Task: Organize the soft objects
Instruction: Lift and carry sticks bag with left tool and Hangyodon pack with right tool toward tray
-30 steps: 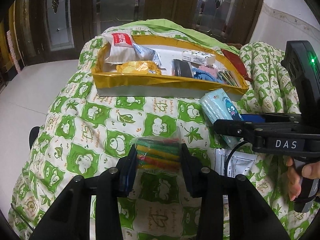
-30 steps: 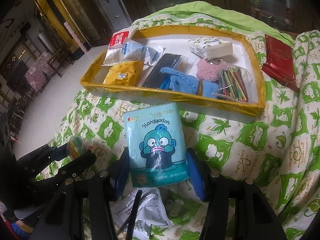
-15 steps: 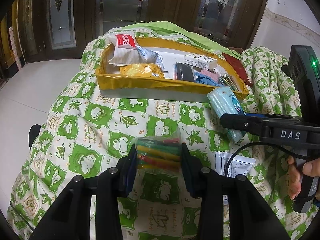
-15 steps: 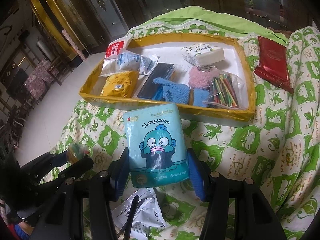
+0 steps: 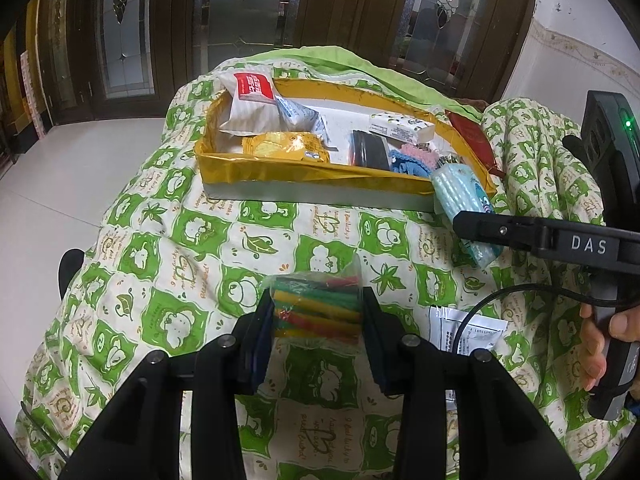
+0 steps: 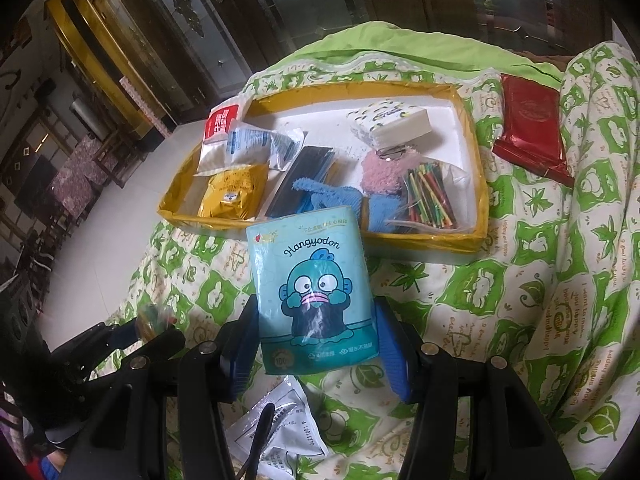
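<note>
Tissue pack, teal, reads "Hangyodon" over a cartoon fish face; smaller print near its lower edge is too fine to read. It sits clamped between the pads of the right gripper, lifted above the quilt just short of the tray. From the left wrist view that gripper's arm shows "DAS" in white letters and a green light, with part of a hand on its handle at the frame edge. The left gripper is clenched on a clear bag of coloured sticks; in the right view that bag is only a blur. The quilt carries green squares and script, of which "good lucky to you" can be picked out. In the tray, a white pouch bears a red label with unreadable characters. A white sachet on the quilt under the right gripper is half hidden, its print ending in "0251001 F". A red packet lies beside the tray, lettering unclear.
</note>
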The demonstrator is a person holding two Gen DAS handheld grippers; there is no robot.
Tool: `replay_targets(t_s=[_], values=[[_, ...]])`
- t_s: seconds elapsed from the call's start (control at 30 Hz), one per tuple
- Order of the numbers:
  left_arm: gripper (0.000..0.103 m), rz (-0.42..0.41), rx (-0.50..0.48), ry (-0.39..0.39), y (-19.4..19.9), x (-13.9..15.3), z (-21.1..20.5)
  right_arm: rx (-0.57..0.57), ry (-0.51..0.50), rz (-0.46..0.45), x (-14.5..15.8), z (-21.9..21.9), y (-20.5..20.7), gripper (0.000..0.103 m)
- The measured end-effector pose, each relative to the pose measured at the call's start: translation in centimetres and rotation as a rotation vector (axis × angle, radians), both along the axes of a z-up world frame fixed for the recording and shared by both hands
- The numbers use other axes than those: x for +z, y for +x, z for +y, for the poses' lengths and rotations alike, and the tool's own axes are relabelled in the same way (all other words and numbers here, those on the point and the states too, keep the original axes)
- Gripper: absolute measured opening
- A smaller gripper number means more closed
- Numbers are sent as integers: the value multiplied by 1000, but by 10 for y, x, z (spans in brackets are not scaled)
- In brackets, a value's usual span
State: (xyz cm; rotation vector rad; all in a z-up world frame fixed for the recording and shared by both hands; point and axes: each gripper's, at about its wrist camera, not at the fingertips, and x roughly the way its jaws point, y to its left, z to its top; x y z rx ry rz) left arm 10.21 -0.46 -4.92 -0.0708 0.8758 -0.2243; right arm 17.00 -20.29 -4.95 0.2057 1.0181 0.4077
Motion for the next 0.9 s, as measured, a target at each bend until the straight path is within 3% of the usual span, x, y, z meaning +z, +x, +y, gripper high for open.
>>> replay_targets(t_s=[0.9], values=[[39, -52, -42, 37, 25, 33, -24, -54, 51, -14, 12, -21, 10, 59]])
